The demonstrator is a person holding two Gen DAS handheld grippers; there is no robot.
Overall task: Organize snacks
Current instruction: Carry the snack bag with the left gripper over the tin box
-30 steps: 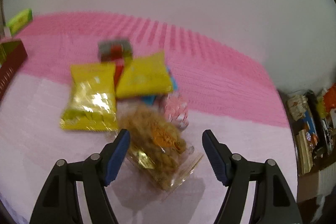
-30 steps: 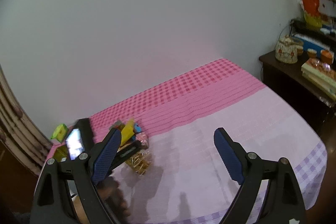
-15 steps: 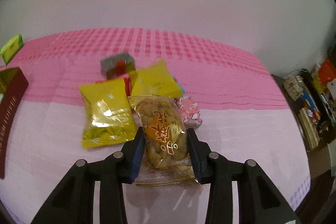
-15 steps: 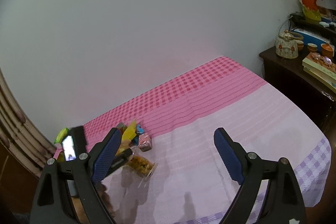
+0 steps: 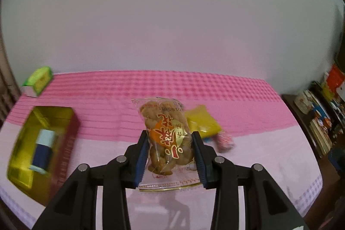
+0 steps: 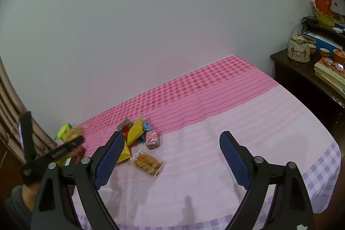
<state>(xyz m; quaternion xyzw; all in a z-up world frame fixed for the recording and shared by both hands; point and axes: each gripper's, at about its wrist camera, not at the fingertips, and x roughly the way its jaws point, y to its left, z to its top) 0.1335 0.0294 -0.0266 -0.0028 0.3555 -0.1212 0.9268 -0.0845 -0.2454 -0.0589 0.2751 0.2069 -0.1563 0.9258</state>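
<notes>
One clear snack bag pinched in the left claw, up off the table, long side pointing away, gold box low to its left, right claw spread wide and holding nothing.

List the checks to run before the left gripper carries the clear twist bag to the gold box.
1. Left gripper shut on the twist bag: ok.
2. Bag lifted off the tablecloth: ok.
3. Gold box open on top: ok.
4. Room inside beside the blue-and-white pack: cannot tell, blurred.
5. Right gripper open, holding nothing, away from the box: ok.
</notes>
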